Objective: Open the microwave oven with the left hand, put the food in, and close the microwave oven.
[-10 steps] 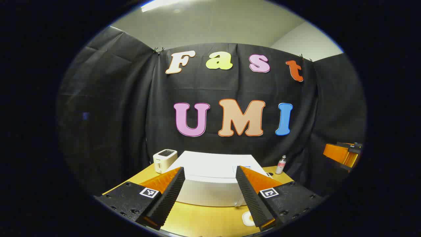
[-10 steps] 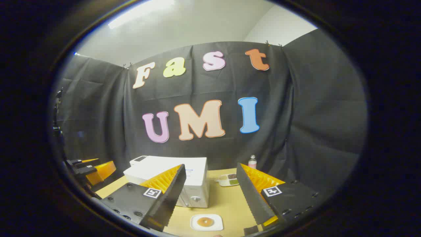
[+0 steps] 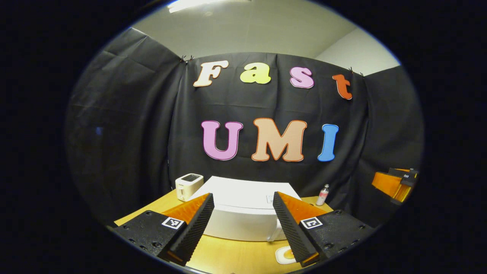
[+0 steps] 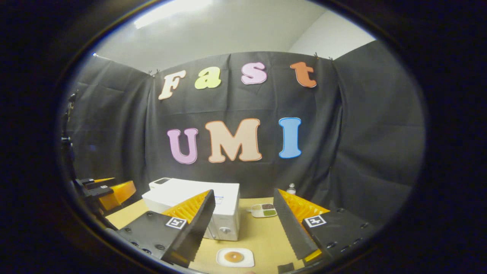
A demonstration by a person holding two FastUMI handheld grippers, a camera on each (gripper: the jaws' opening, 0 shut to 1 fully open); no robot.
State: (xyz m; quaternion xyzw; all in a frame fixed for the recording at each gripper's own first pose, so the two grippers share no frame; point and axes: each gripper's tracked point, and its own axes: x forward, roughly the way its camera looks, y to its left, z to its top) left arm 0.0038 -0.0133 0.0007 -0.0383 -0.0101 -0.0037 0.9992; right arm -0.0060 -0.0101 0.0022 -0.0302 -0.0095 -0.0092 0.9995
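A white microwave oven [image 3: 243,209] [image 4: 198,198] stands shut on the yellow table, straight ahead in the left gripper view. My left gripper [image 3: 243,228] hangs open in front of it, well short of it, fingers apart and nothing between them. A white plate with a round brown piece of food [image 4: 234,257] lies on the table near the front; its edge shows as the plate [image 3: 283,254] in the left gripper view. My right gripper [image 4: 243,228] is open above and behind that plate. The left gripper [image 4: 108,192] also shows far left in the right gripper view, the right gripper [image 3: 393,180] far right in the left one.
A white toaster [image 3: 188,185] stands left of the microwave at the back. A small bottle [image 3: 323,195] [image 4: 291,188] stands at the back right. A divided dish with several fillings [image 4: 264,210] lies right of the microwave. Yellow tabletop [image 4: 262,232] lies between the dish and the plate.
Both views have tilted slightly down, so the microwave and table sit a little lower and nearer. Both grippers stay open.
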